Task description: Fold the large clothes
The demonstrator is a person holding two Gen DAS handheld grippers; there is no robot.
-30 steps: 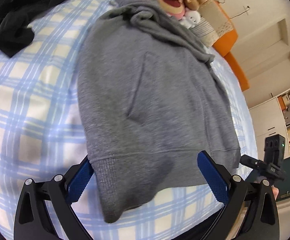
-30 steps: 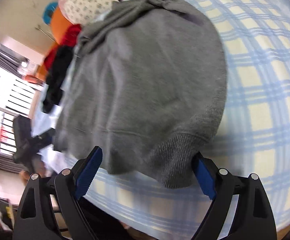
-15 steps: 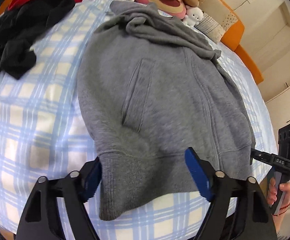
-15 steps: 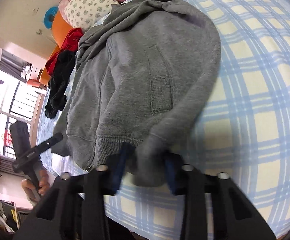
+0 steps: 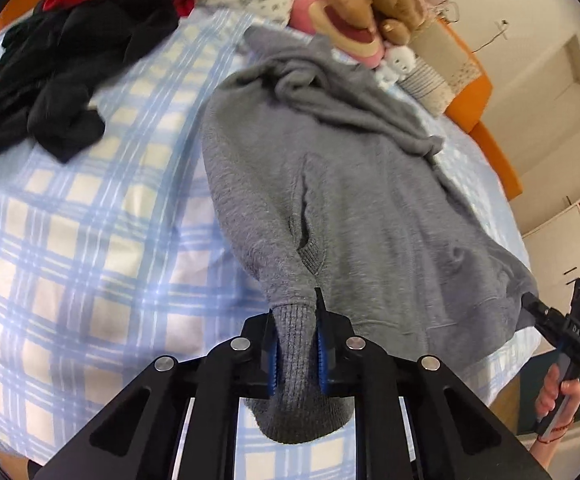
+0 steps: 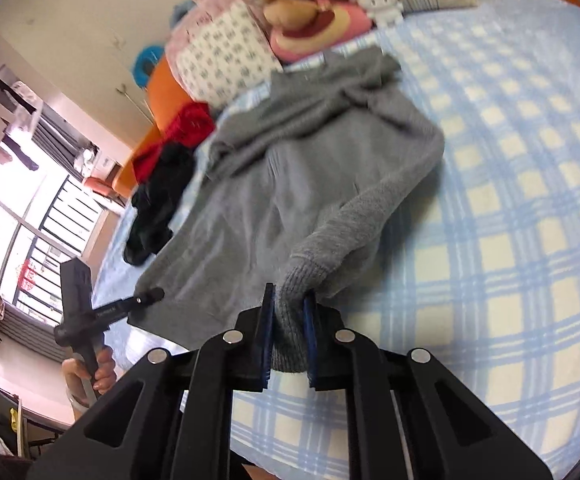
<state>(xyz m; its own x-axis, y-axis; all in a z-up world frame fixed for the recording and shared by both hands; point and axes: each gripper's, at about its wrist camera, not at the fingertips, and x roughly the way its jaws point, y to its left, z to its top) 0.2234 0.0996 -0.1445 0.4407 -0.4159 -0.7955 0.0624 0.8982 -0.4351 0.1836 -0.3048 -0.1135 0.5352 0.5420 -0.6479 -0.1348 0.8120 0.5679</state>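
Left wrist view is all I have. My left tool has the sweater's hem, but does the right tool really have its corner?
Observer: Yes. On the right wrist view the right tool's jaws are closing with the ribbed hem between them, and the pads press on it.
Operator: How does the cloth lie behind that grip?
Observer: The sweater's side edge stands up off the sheet in a ridge that runs to the tool.
Operator: Anything on the sheet beyond that side?
Observer: Only plaid sheet shows there, as far as that view reaches.
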